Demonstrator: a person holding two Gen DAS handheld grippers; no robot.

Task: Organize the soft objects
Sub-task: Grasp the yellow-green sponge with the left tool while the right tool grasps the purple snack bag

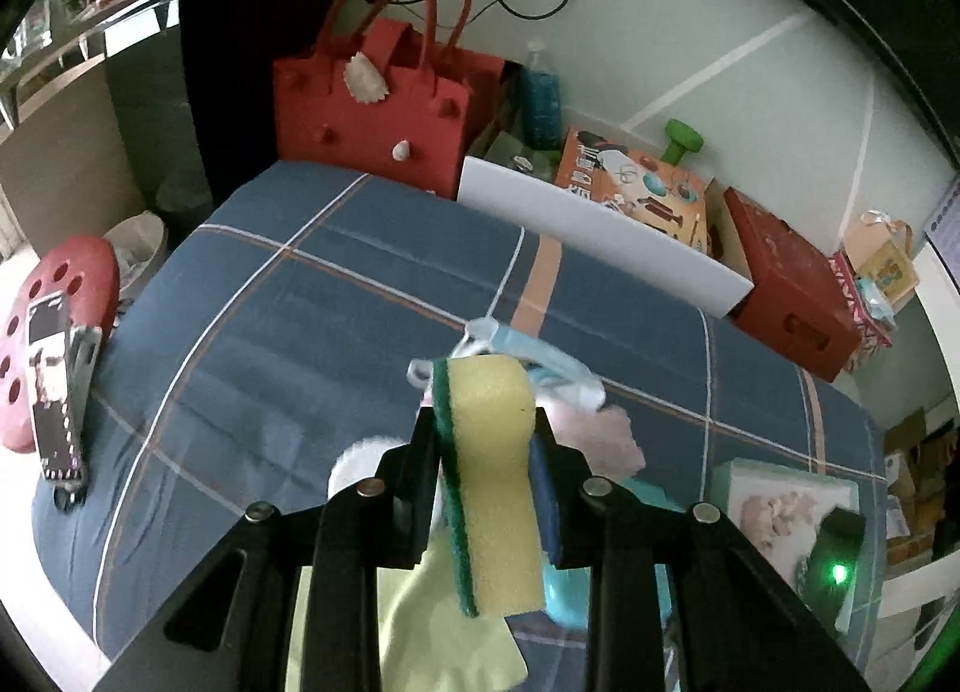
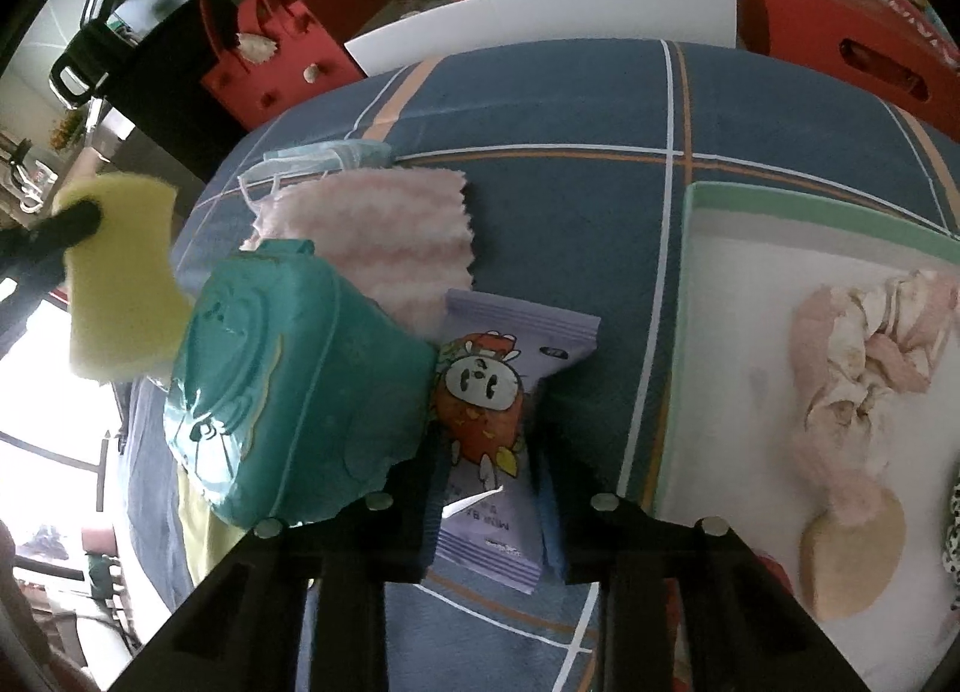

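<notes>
Both wrist cameras look steeply down, close over plaid surface (image 1: pixel 300 296); both share yellow sponge (image 1: pixel 489 452), red handbag (image 2: pixel 282 62).

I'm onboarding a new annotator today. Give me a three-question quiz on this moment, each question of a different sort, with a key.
1. True or false: the left claw is shut on the yellow sponge.
2. Multiple choice: what sits between the fingers of the right claw? A) the teal pack B) the purple snack packet C) the pink striped cloth
3. Fill in: the pink scrunchie lies in the white ____ with a green rim.

Key: 1 true; 2 B; 3 tray.
</notes>
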